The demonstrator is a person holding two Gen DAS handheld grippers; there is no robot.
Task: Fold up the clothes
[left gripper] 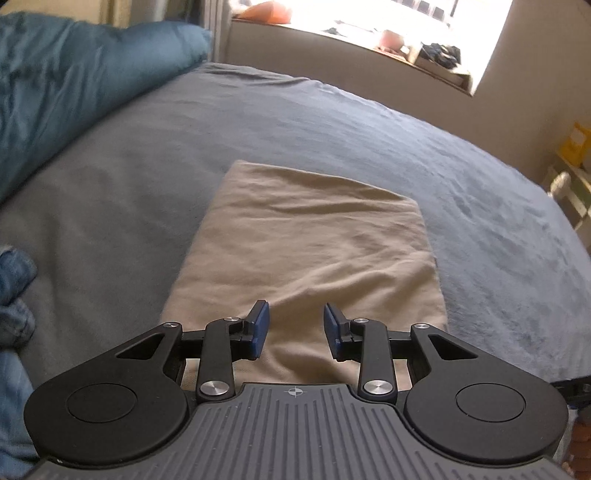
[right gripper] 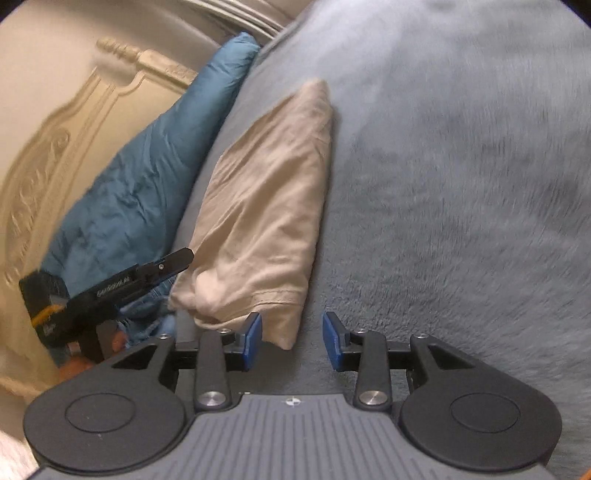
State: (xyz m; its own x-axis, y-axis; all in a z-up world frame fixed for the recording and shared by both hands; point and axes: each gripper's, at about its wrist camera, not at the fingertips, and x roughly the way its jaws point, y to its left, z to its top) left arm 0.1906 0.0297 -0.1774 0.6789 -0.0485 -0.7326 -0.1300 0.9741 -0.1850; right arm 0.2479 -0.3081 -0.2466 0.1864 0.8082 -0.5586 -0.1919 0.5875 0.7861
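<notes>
A beige garment [left gripper: 306, 254], folded into a neat rectangle, lies on the grey bed cover [left gripper: 332, 122]. My left gripper [left gripper: 296, 325] hovers open over its near end, blue pads apart, with nothing between them. In the right wrist view the same beige garment [right gripper: 266, 206] stretches away from a hemmed near corner. My right gripper [right gripper: 292, 338] is open just off that corner, holding nothing. The left gripper [right gripper: 122, 288] shows from the side at the left of that view, with a hand below it.
A teal duvet [left gripper: 74, 92] is bunched along the bed's left side. Blue denim [left gripper: 14, 295] lies at the left edge. A bright window sill [left gripper: 369, 33] with clutter sits beyond the bed. A cream carved headboard [right gripper: 74, 118] stands behind the duvet.
</notes>
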